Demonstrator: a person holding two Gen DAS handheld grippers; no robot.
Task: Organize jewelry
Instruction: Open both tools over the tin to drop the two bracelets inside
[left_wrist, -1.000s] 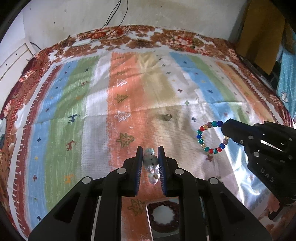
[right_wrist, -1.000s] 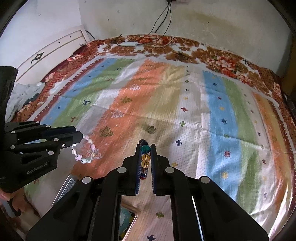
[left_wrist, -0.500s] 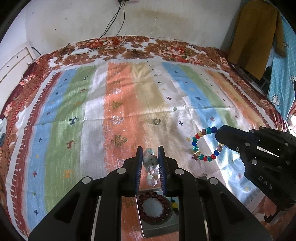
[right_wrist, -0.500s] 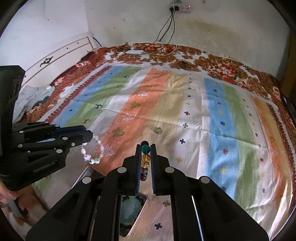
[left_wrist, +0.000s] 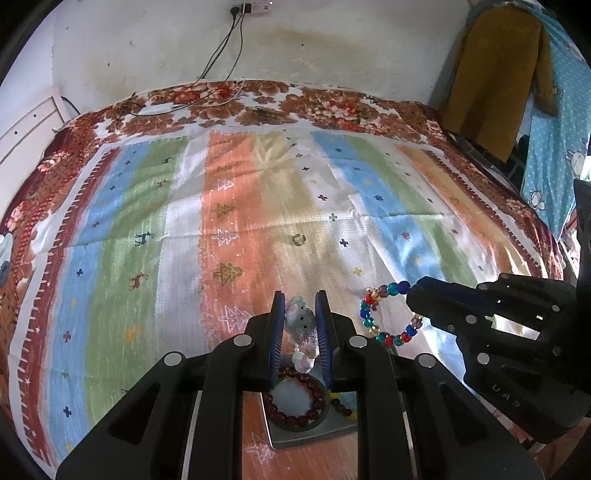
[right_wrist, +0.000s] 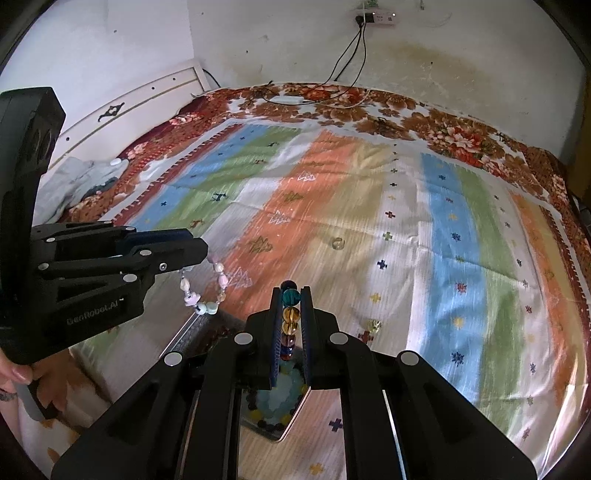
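My left gripper is shut on a pale pink-and-white bead bracelet, which hangs from it in the right wrist view. My right gripper is shut on a multicoloured glass-bead bracelet; its loop dangles beside my left gripper. Both hover above a metal tray holding a dark red bead bracelet. The tray's rim shows under the right fingers, with pale green beads inside. A small ring lies farther out on the cloth.
A striped cloth covers a bed with a floral border. A small yellowish piece lies on the cloth right of the right gripper. Cables run to the far wall. A hand holds the left gripper.
Both grippers have drawn back toward the near side and risen a little, each still gripping its bracelet. The metal tray with the dark red bracelet has come into view beneath them.
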